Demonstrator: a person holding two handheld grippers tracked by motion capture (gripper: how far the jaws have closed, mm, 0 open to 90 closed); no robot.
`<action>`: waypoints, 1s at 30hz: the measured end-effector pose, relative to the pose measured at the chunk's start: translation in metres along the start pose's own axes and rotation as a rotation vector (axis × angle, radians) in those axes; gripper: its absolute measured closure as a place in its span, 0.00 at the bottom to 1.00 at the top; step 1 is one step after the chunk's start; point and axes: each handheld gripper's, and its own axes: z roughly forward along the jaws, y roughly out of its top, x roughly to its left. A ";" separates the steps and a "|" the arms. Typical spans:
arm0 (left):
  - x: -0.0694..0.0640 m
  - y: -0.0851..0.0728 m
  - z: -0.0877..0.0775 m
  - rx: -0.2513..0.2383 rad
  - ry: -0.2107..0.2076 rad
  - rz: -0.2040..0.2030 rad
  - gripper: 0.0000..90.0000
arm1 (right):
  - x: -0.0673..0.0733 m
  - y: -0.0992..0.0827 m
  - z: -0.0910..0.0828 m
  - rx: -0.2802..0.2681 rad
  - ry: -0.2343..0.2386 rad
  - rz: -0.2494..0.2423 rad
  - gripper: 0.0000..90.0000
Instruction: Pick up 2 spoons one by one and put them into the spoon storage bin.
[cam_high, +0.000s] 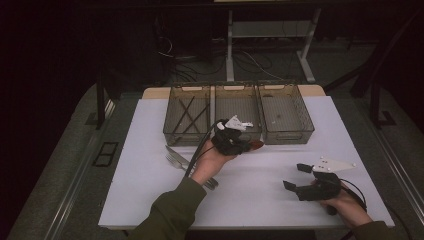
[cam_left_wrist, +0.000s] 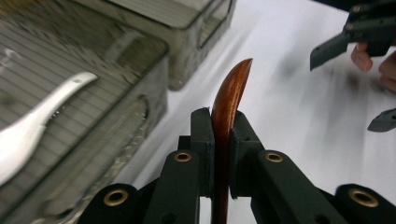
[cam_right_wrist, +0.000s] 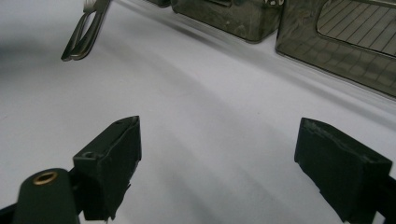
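The wooden spoon (cam_left_wrist: 229, 100) is clamped edge-on between the jaws of my left gripper (cam_high: 248, 142), held above the table (cam_high: 150, 165) just in front of the middle bin (cam_high: 237, 107). My right gripper (cam_high: 295, 176) rests with jaws spread wide, gripping nothing, well apart from the forks (cam_high: 176, 159).

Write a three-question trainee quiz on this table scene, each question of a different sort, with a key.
1. True or false: the left gripper is shut on a brown wooden utensil.
2. Which bin holds the white spoon?
A. The bin beside the left gripper
B. No bin; it lies on the white table
3. Fill in: the right gripper has its jaws ____ over bare table.

Key: 1 true; 2 A; 3 open.
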 end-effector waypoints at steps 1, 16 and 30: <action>0.001 0.001 -0.002 -0.003 0.003 0.001 0.91 | 0.000 0.000 0.000 0.000 0.000 0.000 0.16; 0.025 0.017 -0.023 -0.042 0.084 0.015 0.91 | 0.000 0.000 0.001 0.003 -0.004 0.000 0.16; 0.047 0.051 -0.016 -0.048 0.140 0.012 0.91 | 0.000 0.000 0.000 0.000 -0.002 0.004 0.16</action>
